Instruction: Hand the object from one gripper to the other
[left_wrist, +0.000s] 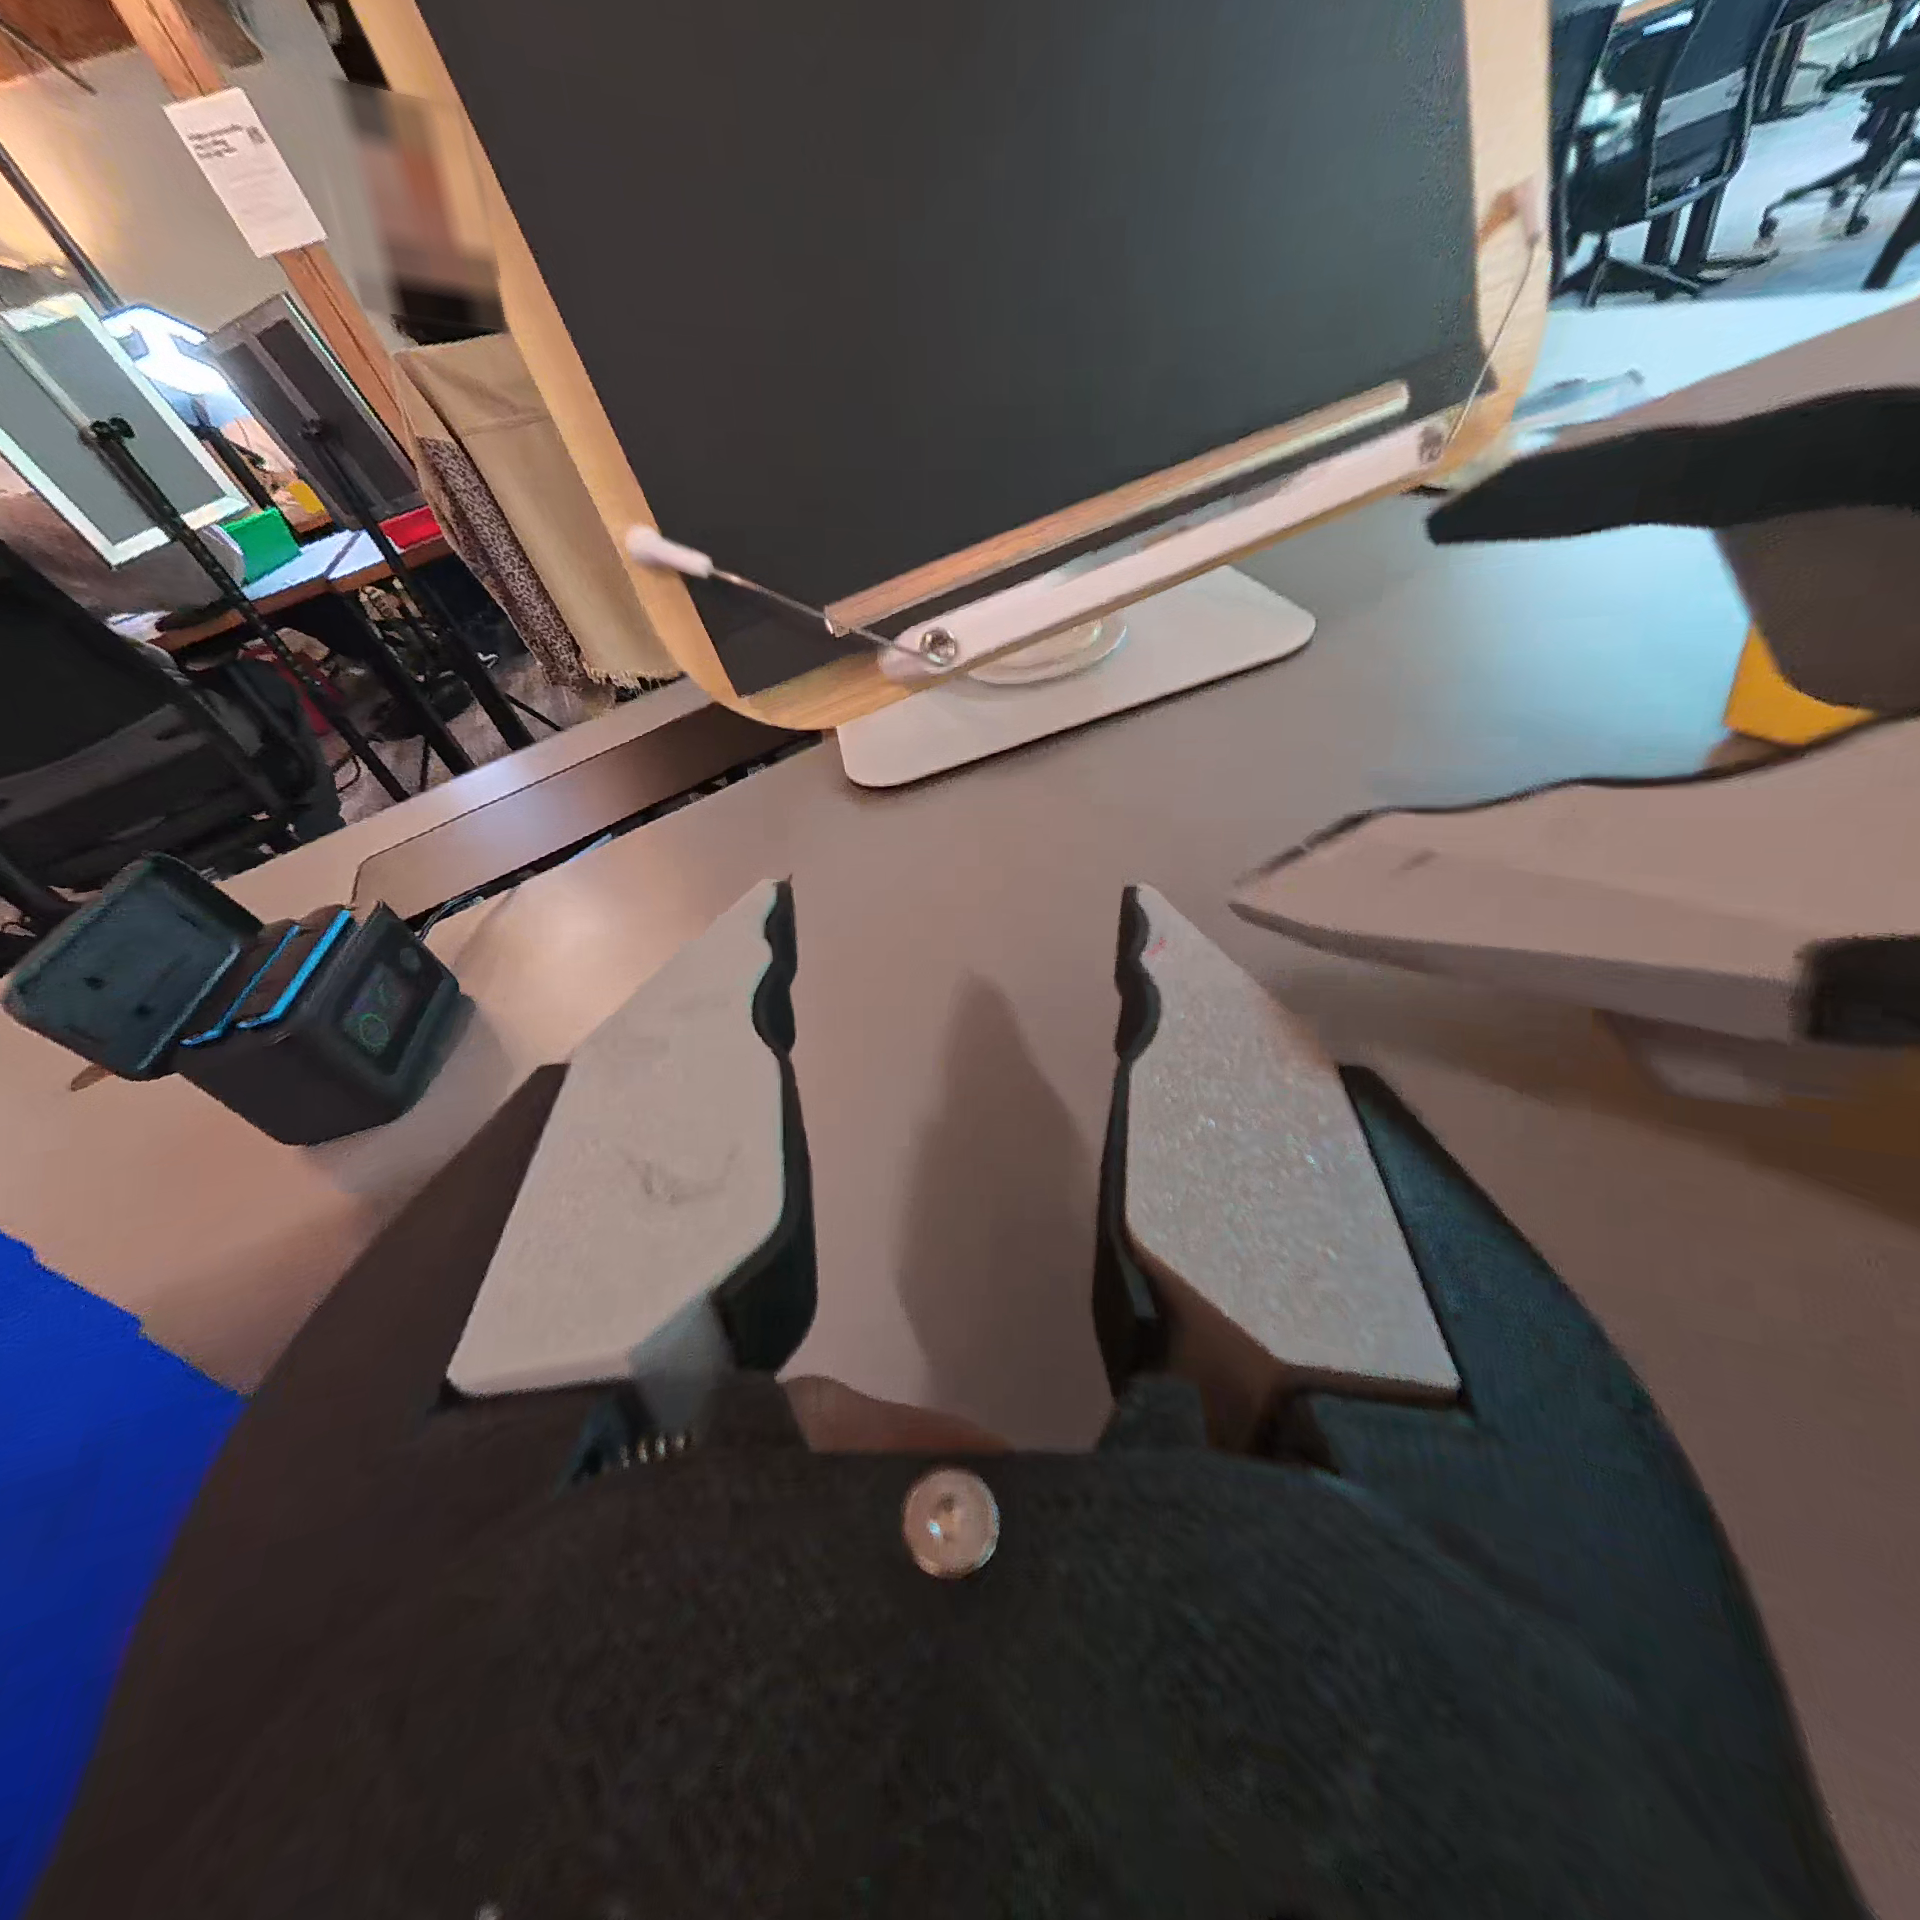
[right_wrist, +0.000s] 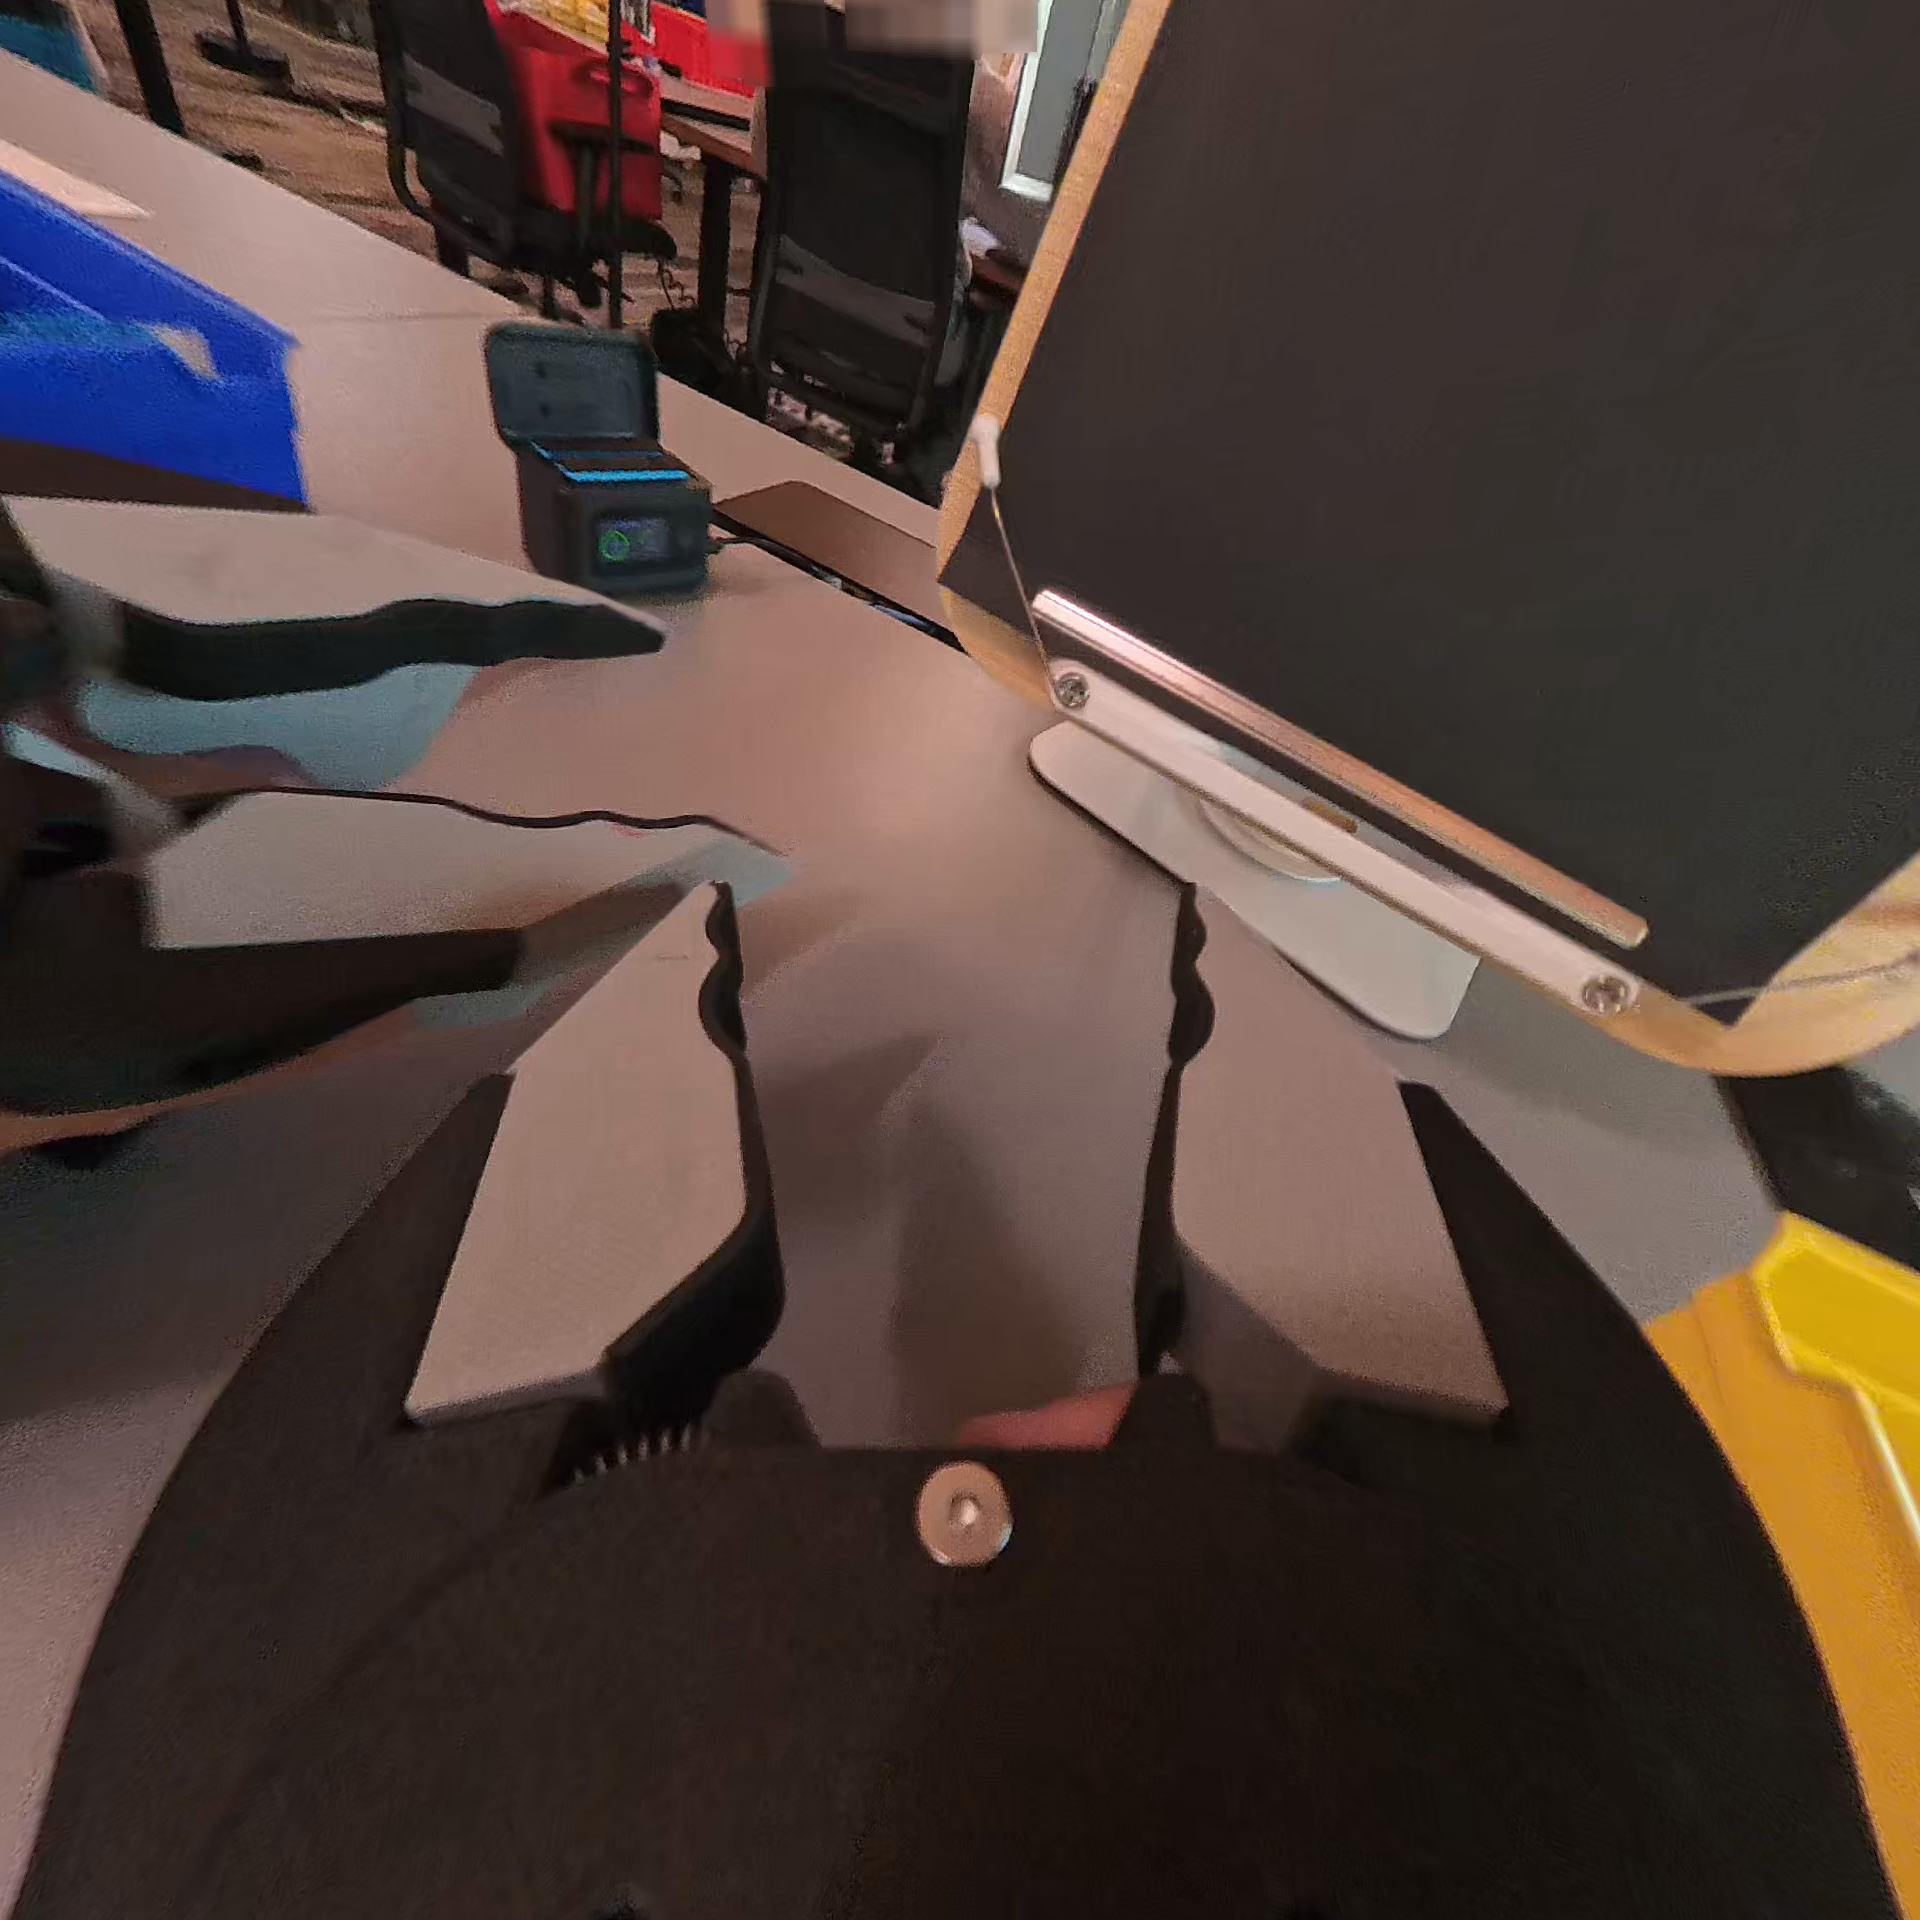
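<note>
both grippers were held over the grey table. the left gripper was spread apart and empty, as was the right gripper. the object to be handed over could not be seen in either view. a black charging case stood near the dark board on its white stand.

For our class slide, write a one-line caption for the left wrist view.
Left gripper, jaws open and empty, above a grey table facing a stand-mounted dark board.
</note>
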